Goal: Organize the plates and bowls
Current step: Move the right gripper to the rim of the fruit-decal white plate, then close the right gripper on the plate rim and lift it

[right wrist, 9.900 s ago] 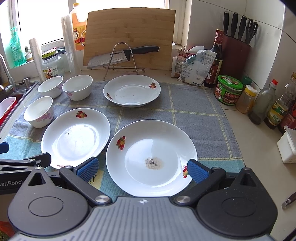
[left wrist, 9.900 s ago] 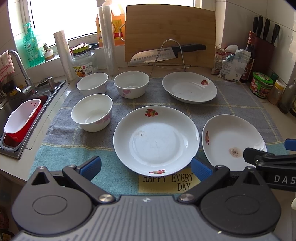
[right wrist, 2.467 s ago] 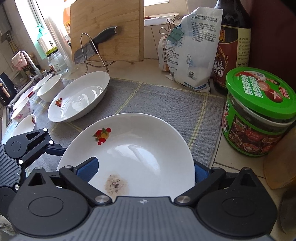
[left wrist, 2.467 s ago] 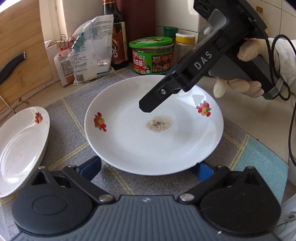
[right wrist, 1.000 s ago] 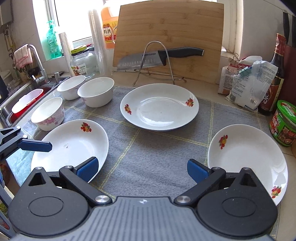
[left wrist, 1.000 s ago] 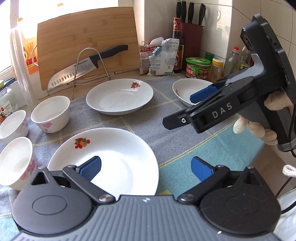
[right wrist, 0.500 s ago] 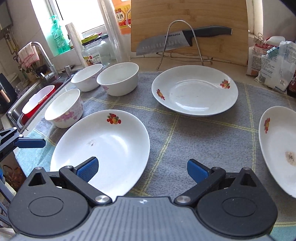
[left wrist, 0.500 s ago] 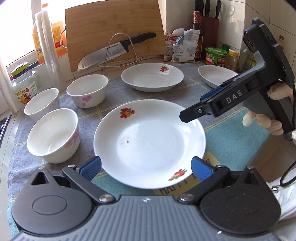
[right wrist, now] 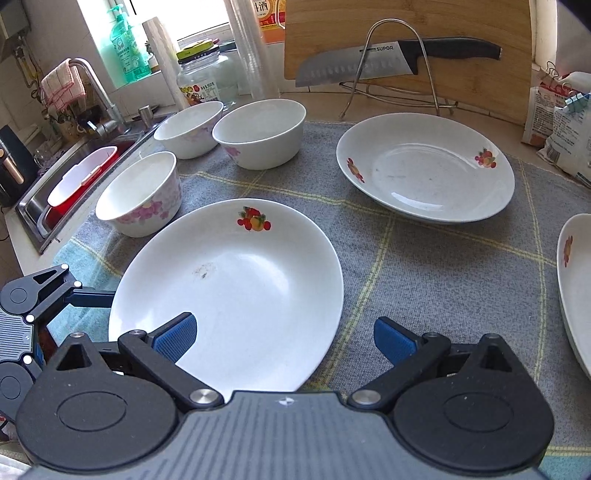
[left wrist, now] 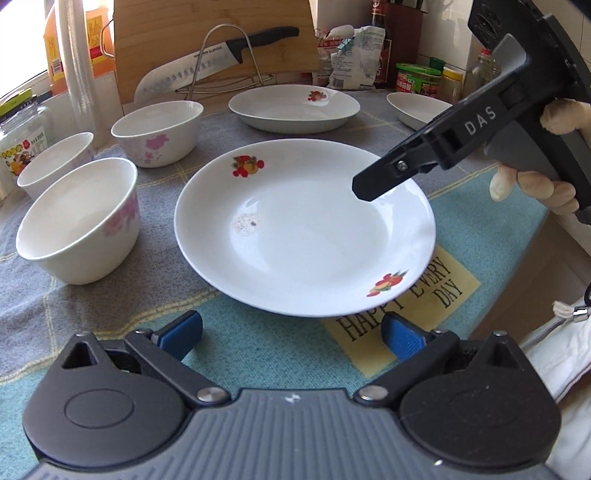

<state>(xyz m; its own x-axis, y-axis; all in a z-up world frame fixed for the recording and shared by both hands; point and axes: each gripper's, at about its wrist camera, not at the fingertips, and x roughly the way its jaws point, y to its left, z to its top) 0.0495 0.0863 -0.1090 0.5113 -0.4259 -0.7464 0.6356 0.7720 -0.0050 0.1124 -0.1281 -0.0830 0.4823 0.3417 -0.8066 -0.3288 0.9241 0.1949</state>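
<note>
Both grippers hang over the near plate (left wrist: 306, 225) with their blue pads spread wide and nothing between them. From its own camera, the left gripper (left wrist: 291, 332) sits low at the front edge of the tabletop (left wrist: 258, 354), pointing across the plate's near rim. The right gripper (right wrist: 284, 338) comes in from the right side and sits higher; in the left wrist view one black finger (left wrist: 391, 177) of it slants down over the plate's right rim, not clearly touching, and a pale gloved hand (left wrist: 543, 177) wraps the handle behind it. In the right wrist view its left pad (right wrist: 175, 338) overlaps the plate's inner surface while the right pad lies over the cloth.

That plate rests flat on a grey and teal mat (right wrist: 424, 277) printed with "HAPPY EVERY DAY". It is white with fruit motifs on the rim, and carries a small speckled smear left of centre. A second plate (right wrist: 424, 177) lies farther back, faintly streaked, and a third (left wrist: 417, 107) lies off to the right, mostly cut off. Three white bowls with pink flowers stand on the left, none stacked: the nearest bowl (right wrist: 140, 199) just beside the near plate, and two more, the middle bowl (right wrist: 258, 133) and the far bowl (right wrist: 188, 129), touching or nearly so behind it. All three look empty.

Behind them a knife (right wrist: 388, 61) lies across a wire stand before an upright cutting board (right wrist: 406, 22).
</note>
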